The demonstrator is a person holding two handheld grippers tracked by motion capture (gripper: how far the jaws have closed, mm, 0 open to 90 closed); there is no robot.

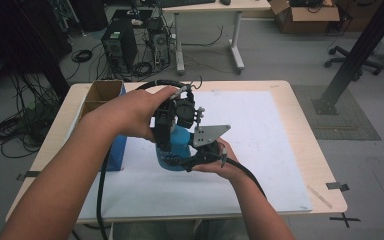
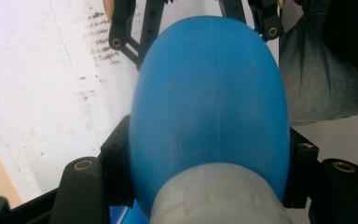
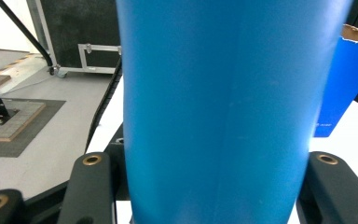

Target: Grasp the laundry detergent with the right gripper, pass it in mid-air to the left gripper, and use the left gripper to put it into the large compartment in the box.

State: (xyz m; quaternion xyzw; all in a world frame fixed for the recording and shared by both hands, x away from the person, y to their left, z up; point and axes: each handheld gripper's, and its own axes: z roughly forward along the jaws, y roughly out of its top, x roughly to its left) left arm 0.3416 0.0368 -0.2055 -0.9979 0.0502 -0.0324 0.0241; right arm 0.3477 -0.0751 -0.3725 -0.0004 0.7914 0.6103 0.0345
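Bottle point(image 1: 177, 145), blue, seemingly upright, white cap point(image 2: 219, 198) up, in both claws.

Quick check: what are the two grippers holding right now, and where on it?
Both are shut on the blue bottle. The left gripper clamps it near its whitish cap end. The right gripper clamps its blue body, lower down.

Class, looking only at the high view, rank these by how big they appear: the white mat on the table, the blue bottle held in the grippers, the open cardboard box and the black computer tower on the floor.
1. White mat, clearly largest.
2. and 3. Cardboard box and computer tower look alike; the tower stands farther off, so no ranking.
4. Blue bottle, though hands and grippers cover much of it.
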